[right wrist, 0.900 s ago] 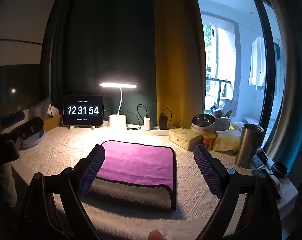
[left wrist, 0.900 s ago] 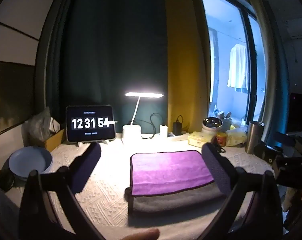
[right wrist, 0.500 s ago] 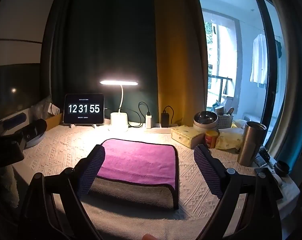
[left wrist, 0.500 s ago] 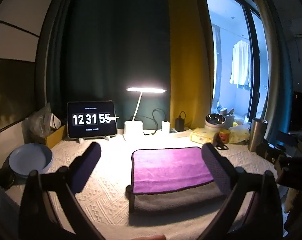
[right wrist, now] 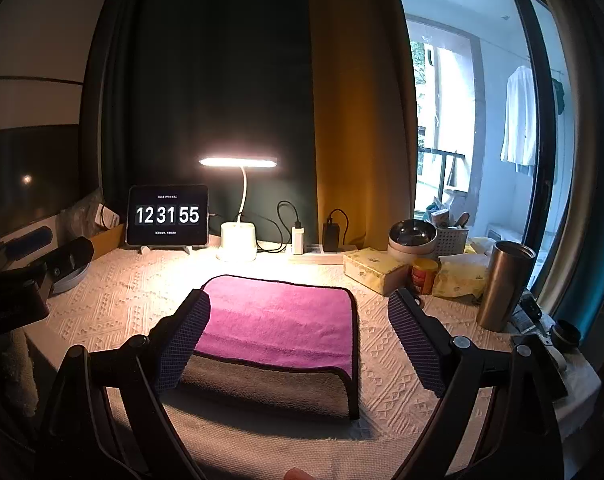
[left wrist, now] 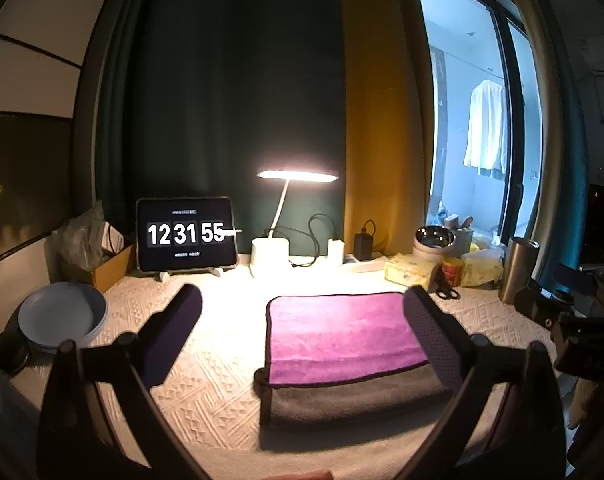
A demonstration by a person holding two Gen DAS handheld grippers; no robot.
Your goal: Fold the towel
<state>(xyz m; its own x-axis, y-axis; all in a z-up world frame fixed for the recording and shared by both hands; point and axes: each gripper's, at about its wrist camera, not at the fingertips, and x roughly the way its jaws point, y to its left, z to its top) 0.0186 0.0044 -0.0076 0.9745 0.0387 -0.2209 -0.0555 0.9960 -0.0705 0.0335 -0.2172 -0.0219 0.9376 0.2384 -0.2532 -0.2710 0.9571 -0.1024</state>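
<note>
purple towel (left wrist: 342, 330) unmoved, folded; both jaws still wide apart, empty; clock (left wrist: 186, 233) now 12:31:55.

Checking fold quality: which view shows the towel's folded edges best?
Right wrist view: the towel shows its right and near edges, only its left side behind a finger. Left wrist view shows the left edge; a finger covers the right.

We saw a soft, fuzzy cloth towel (right wrist: 278, 316), purple over grey. The desk (right wrist: 386, 376) had a rough, woven white cover. The tumbler (right wrist: 504, 286) was brushed metal, and the bowl (right wrist: 412, 234) was shiny metal.
</note>
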